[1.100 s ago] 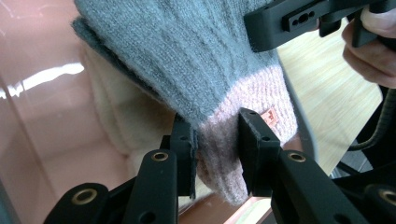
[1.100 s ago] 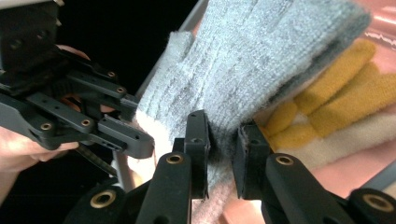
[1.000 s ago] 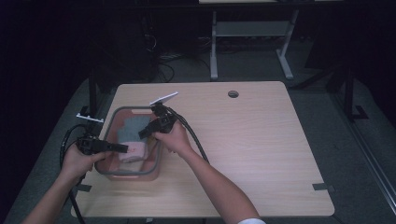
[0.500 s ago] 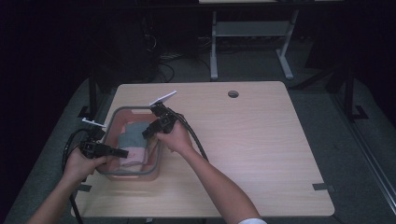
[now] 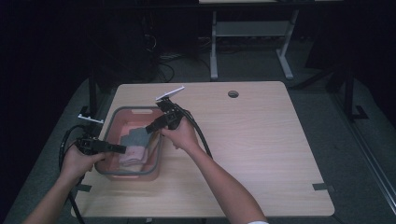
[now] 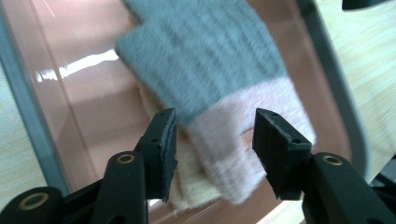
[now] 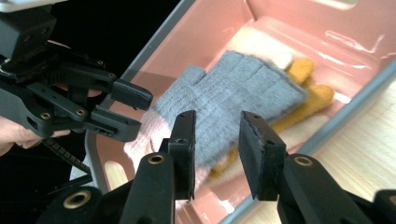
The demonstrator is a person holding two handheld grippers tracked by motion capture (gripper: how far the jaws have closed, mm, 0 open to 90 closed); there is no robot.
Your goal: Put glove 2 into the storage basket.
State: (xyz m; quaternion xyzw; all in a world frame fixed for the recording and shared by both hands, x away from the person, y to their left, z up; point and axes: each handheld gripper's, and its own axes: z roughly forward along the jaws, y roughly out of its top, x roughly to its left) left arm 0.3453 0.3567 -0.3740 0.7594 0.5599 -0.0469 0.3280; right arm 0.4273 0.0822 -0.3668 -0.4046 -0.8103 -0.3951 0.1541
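A pink bin with a grey rim stands on the left part of the wooden table. In it a grey knitted glove with a pale pink cuff lies across a yellow glove. My left gripper hovers over the cuff. Its jaws have just been opening and stand apart on either side of the cuff without pressing it. My right gripper hangs above the grey glove. Its jaws have also just been opening and nothing is pinched between them. From above, the left gripper reaches in over the bin's left rim and the right gripper over its far right corner.
The table's right half is bare wood with a round cable hole near the far edge and a tape mark at the near right. Cables trail from both grippers. Legs of another table stand on the floor beyond.
The jaws of both grippers have spread apart. The grey glove now lies loose in the bin. Both hands stay in nearly the same places over the bin.
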